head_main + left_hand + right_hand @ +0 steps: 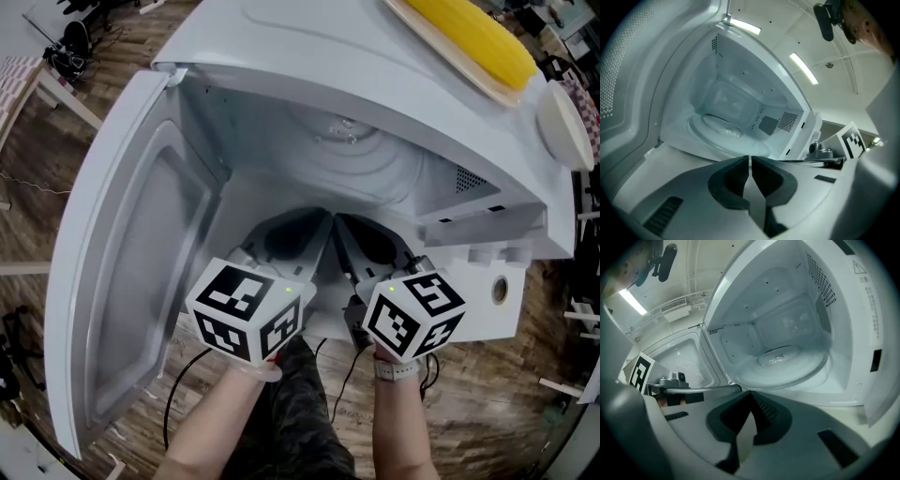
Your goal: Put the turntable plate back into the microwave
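The white microwave (375, 89) stands with its door (141, 272) swung open to the left. The clear glass turntable plate (349, 155) lies flat on the cavity floor; it also shows in the left gripper view as the plate (726, 136) and in the right gripper view as the plate (787, 364). My left gripper (321, 223) and right gripper (341, 227) sit side by side just outside the opening, pointing in. The left gripper (750, 161) is shut with nothing in it. The right gripper (749, 397) is likewise shut and empty, short of the plate's near rim.
On top of the microwave lies a wooden tray (441, 42) with a yellow corn cob (473, 33), and a white round dish (565, 127) sits at the right. The open door walls off the left side. Wooden floor lies below.
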Demonstrator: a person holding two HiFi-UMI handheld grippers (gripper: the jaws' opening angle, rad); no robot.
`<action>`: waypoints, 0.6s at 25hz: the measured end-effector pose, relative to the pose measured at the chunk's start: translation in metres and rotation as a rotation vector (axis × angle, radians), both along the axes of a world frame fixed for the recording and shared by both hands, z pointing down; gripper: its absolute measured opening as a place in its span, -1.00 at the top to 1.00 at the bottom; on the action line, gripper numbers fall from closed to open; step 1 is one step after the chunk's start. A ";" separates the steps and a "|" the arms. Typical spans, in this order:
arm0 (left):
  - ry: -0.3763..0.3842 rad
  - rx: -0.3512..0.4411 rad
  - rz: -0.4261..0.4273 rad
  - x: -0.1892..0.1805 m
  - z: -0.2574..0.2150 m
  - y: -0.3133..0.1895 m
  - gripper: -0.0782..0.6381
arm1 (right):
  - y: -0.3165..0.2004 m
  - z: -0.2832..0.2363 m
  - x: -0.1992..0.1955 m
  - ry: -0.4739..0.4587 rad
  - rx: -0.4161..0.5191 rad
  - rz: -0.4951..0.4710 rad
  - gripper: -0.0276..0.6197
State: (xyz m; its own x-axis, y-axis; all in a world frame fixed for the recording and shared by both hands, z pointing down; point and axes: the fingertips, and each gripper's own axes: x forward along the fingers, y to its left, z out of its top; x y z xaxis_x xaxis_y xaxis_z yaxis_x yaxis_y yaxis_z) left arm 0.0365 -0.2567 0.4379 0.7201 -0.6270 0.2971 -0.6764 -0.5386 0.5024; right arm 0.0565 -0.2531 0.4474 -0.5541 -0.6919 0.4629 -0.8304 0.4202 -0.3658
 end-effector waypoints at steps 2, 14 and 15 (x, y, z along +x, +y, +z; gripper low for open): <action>0.008 0.001 -0.003 -0.002 -0.001 -0.003 0.70 | -0.003 -0.001 -0.001 0.007 0.006 0.003 0.85; 0.001 -0.004 0.017 0.005 -0.002 -0.010 0.71 | -0.013 -0.004 0.007 -0.003 0.017 0.033 0.85; -0.007 -0.003 0.019 0.007 -0.001 -0.011 0.71 | -0.014 -0.004 0.009 0.007 0.018 0.037 0.85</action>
State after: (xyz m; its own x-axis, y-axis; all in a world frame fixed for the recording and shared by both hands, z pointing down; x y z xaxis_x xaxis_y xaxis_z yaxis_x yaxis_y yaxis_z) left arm 0.0432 -0.2676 0.4366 0.7298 -0.6122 0.3042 -0.6695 -0.5501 0.4992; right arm 0.0651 -0.2670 0.4437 -0.5246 -0.7203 0.4539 -0.8481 0.3955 -0.3526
